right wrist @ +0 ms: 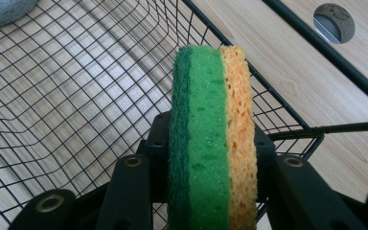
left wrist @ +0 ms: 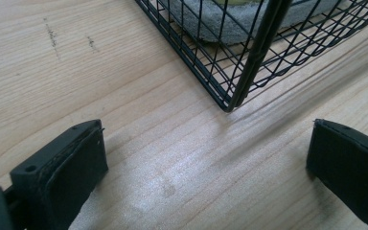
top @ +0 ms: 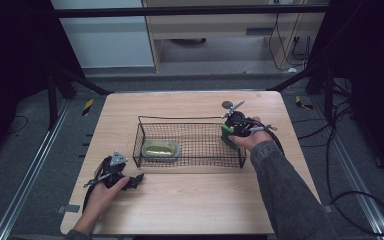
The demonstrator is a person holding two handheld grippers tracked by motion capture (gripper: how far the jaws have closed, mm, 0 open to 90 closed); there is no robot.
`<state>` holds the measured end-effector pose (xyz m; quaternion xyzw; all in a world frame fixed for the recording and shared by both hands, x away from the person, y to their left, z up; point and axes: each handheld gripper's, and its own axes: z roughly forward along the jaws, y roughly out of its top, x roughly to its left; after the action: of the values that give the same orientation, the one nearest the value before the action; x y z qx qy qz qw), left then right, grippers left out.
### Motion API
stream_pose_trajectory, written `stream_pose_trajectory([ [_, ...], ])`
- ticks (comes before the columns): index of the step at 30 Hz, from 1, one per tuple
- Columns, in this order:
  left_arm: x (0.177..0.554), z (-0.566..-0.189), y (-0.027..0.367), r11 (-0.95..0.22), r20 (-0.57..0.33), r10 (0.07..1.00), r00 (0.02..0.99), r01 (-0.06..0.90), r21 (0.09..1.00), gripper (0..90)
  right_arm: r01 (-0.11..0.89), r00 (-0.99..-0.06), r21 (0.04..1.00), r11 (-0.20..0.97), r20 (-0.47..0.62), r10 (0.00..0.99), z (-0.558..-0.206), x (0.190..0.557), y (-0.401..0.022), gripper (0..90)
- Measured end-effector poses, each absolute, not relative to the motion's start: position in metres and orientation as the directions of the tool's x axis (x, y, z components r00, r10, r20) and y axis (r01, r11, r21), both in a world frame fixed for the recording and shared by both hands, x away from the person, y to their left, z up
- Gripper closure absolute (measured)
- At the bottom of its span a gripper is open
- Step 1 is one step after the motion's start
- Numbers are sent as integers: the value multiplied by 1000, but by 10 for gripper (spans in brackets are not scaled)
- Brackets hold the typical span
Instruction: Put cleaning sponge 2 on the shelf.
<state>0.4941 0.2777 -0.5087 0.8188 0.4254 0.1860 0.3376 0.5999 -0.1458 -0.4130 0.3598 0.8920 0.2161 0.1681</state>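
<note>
1 sponge (right wrist: 213, 139) clamped in right gripper (right wrist: 211, 158) fingers | left gripper (left wrist: 206, 163) fingers apart, empty | 1 basket (top: 190, 160)

The person's left hand (top: 100, 192) comes in from the bottom edge with a bare forearm and wraps around the black two-jaw left gripper (top: 136, 179), which lies low and level, topped by its grey three-cornered plate. In the left gripper view its jaws stand wide apart with nothing between them. The right arm, in a grey denim sleeve (top: 285, 190), reaches forward, the right hand (top: 252, 139) clasping the black two-jaw right gripper (top: 228, 136), tipped downward. Its jaws are pressed together on a green-and-yellow sponge (right wrist: 213, 143) that stands on edge between the pads.
</note>
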Motion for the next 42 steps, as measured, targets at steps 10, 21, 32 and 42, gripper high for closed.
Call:
stream_pose_trajectory([
  [10, 494, -509, 278, -410, 17, 822, 569, 571, 711, 0, 569, -690, 496, 656, -146, 709, -416, 599, -143, 585],
  [21, 494, -509, 278, -411, 18, 822, 569, 571, 710, 0, 562, -688, 516, 646, -143, 712, -406, 586, -144, 526],
  [32, 496, -509, 278, -412, 21, 823, 567, 571, 710, 0, 547, -716, 534, 644, -99, 691, -397, 575, -136, 592],
  [42, 496, -509, 278, -412, 21, 823, 568, 571, 710, 0, 559, -723, 536, 633, -59, 688, -404, 573, -121, 567],
])
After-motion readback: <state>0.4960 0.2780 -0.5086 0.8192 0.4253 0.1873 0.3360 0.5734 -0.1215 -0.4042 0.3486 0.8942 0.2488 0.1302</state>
